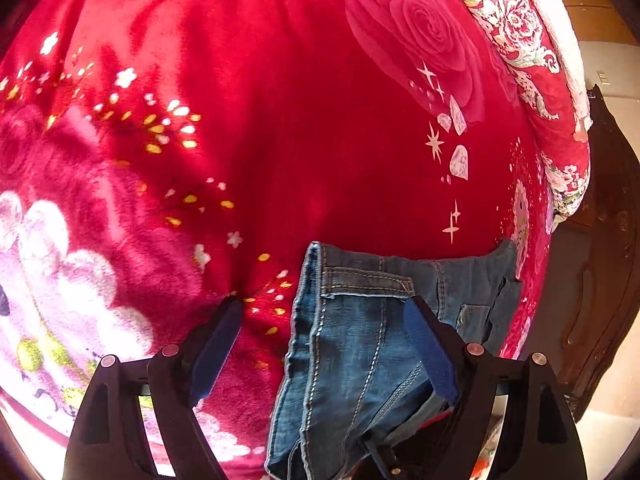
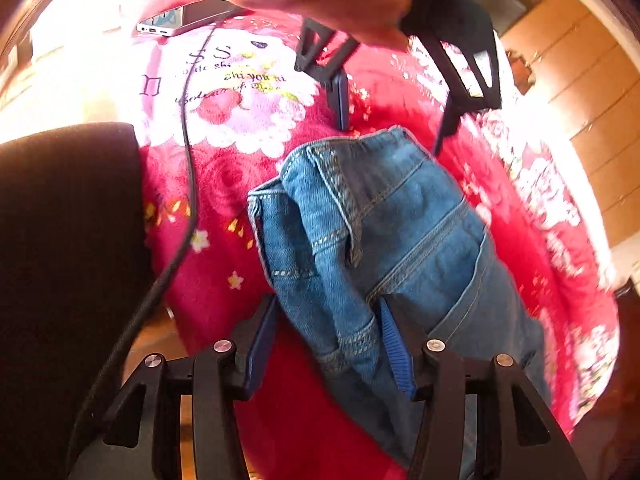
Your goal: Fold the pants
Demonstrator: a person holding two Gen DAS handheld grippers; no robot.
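The blue denim pants (image 1: 360,344) lie folded into a compact bundle on a red floral blanket (image 1: 280,120). My left gripper (image 1: 326,304) is open above the bundle's waistband end, its fingers wide apart and holding nothing. In the right wrist view the same pants (image 2: 384,240) lie in the middle. My right gripper (image 2: 328,308) is open over the near edge of the bundle, with nothing pinched between its blue pads. The left gripper (image 2: 394,132) shows there at the far end of the pants, held by a hand.
A silver device (image 2: 188,18) with a black cable (image 2: 188,200) lies on the blanket at the far left. A dark cushion or chair back (image 2: 68,260) fills the left. A rolled floral quilt (image 1: 532,80) borders the blanket, with dark wooden furniture (image 1: 592,280) beyond.
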